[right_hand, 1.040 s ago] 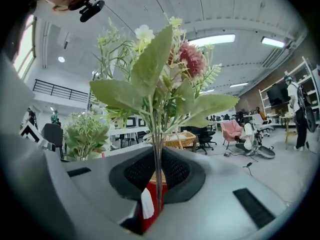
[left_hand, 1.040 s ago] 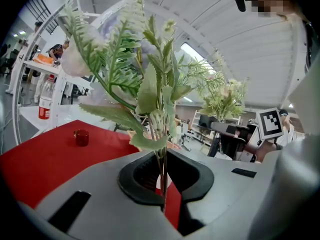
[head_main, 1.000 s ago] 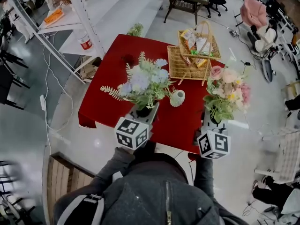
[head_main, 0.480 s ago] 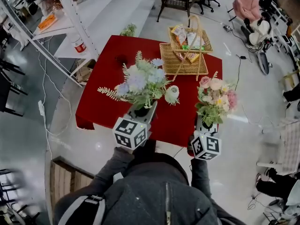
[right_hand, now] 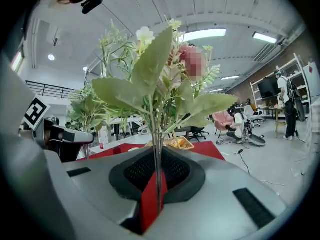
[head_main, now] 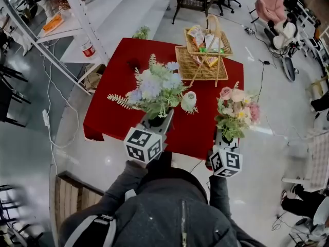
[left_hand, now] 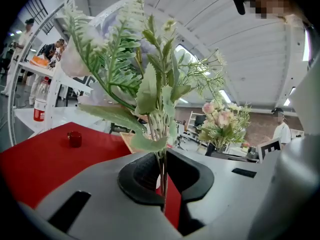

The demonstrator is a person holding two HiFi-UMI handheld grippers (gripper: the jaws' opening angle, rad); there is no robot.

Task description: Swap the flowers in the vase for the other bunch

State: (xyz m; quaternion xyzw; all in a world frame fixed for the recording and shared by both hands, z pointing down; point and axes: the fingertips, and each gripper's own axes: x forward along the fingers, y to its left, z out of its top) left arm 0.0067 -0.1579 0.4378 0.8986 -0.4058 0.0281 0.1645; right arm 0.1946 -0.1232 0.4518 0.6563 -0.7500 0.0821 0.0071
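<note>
Flowers are in two bunches, and both are off the worktop (head_main: 110,115), each carried in one gripper.

- Left gripper (left_hand: 162,181): the jaws are narrow, clamped on the thin green stems of the blue bunch (head_main: 154,89). The stems rise upright from the pinch. The heads – pale blue and lilac with fern-like sprigs – spread above the near middle of the red worktop.
- Right gripper (right_hand: 156,184): the jaws are narrow, clamped on the stems of the pink bunch (head_main: 237,109). This bunch is also upright. It sits at the right edge of the worktop, partly over the floor, and well apart from the blue bunch.

Vase (head_main: 188,102): white, upright on the worktop, between the two bunches. It stands just beside the right rim of the blue bunch, nearer to it than to the pink bunch. Neither gripper touches it.

Other items on the worktop:

- Wicker baskets (head_main: 198,70) at the far right; the one with the tall handle holds packets.
- A small red cup (left_hand: 74,139) at the far left.

White shelving (head_main: 87,30) stands beyond the far left corner of the worktop. The marker cube of each gripper shows at the near side – directly in front of the person's dark jacket.
</note>
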